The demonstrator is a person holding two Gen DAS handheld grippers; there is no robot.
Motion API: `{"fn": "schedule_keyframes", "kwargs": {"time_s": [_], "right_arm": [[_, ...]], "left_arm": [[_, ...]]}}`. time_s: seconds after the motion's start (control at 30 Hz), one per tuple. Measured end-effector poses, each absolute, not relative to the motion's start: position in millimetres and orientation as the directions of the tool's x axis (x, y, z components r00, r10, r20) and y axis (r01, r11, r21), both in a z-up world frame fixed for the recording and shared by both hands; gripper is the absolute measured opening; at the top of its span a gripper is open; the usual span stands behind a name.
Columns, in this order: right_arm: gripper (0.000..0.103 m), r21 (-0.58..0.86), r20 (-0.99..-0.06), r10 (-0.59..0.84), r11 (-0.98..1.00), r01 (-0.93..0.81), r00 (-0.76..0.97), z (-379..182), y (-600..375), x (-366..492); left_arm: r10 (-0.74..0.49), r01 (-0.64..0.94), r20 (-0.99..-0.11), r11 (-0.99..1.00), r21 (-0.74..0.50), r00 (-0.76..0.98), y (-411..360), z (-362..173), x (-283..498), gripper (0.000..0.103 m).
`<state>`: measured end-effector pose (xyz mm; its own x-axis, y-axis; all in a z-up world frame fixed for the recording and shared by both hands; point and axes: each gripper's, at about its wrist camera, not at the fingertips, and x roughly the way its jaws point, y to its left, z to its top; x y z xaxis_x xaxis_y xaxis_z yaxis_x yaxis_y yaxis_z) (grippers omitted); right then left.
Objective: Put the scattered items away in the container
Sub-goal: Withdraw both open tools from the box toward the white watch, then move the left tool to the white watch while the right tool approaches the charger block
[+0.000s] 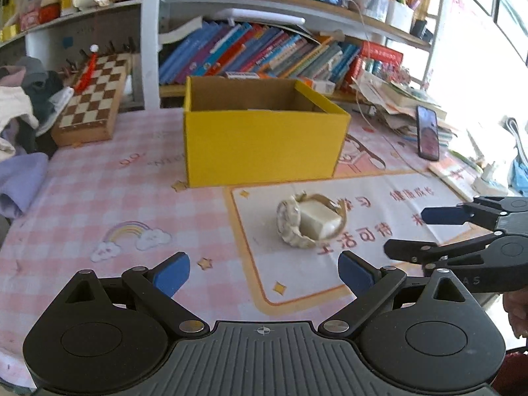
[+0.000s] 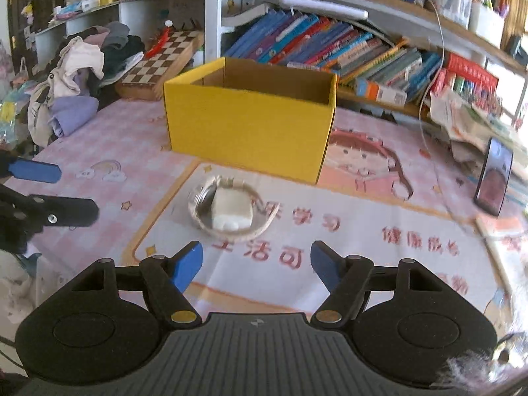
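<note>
Watch (image 1: pixel 312 219) and its pale cushion block lie together on the printed mat of the desk (image 1: pixel 99 198), the metal band wrapped around the block so the pair sits as one lump, just in front of the yellow box (image 1: pixel 264 147). That box stands open-topped and looks empty from these angles, placed close behind the item so the carry into it would be short. Both grippers point down toward the watch from the near side: the left gripper (image 1: pixel 264 272) has its blue-padded jaws spread wide with nothing between them, and the right gripper (image 2: pixel 257 264) likewise stands with its jaws apart and empty, a little narrower. Neither touches the watch; each is near it but clearly short of it. In the left wrist view the right gripper shows at the right edge, beside the watch, which suggests it is the one lined up to take it. The task appears to be at its start, with the item not yet picked up.
</note>
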<state>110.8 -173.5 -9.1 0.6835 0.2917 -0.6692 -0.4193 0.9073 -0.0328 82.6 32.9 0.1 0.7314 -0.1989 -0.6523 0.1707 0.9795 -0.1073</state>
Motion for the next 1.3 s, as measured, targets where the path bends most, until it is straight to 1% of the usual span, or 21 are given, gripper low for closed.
{"fn": "schedule_keyframes", "kwargs": {"time_s": [0.13,0.87,0.97,1.03,1.17,1.23,1.3], "right_arm": [[0.067,-0.023,-0.692,0.300,0.900,-0.435,0.657,-15,-171,109],[0.067,-0.001,-0.719,0.314,0.891,-0.453,0.620,-22,-172,126],[0.066,0.000,-0.720,0.313,0.892,-0.451,0.620,-23,-173,128],[0.061,0.000,-0.721,0.312,0.893,-0.451,0.619,-23,-173,129],[0.061,0.001,-0.724,0.313,0.891,-0.453,0.615,-24,-173,131],[0.061,0.002,-0.725,0.313,0.892,-0.453,0.613,-24,-173,132],[0.060,0.001,-0.726,0.311,0.892,-0.452,0.613,-24,-173,133]], "left_arm": [[-0.213,0.184,-0.665,0.976,-0.115,0.715,27,-6,87,0.098],[-0.235,0.197,-0.692,0.971,-0.134,0.683,18,-15,104,0.098],[-0.236,0.199,-0.694,0.971,-0.136,0.680,16,-15,105,0.098],[-0.236,0.197,-0.696,0.971,-0.137,0.678,15,-15,107,0.098],[-0.251,0.199,-0.699,0.967,-0.158,0.669,16,-16,109,0.098],[-0.257,0.199,-0.703,0.966,-0.165,0.663,16,-17,111,0.100],[-0.261,0.197,-0.707,0.965,-0.173,0.658,17,-18,112,0.100]]}}
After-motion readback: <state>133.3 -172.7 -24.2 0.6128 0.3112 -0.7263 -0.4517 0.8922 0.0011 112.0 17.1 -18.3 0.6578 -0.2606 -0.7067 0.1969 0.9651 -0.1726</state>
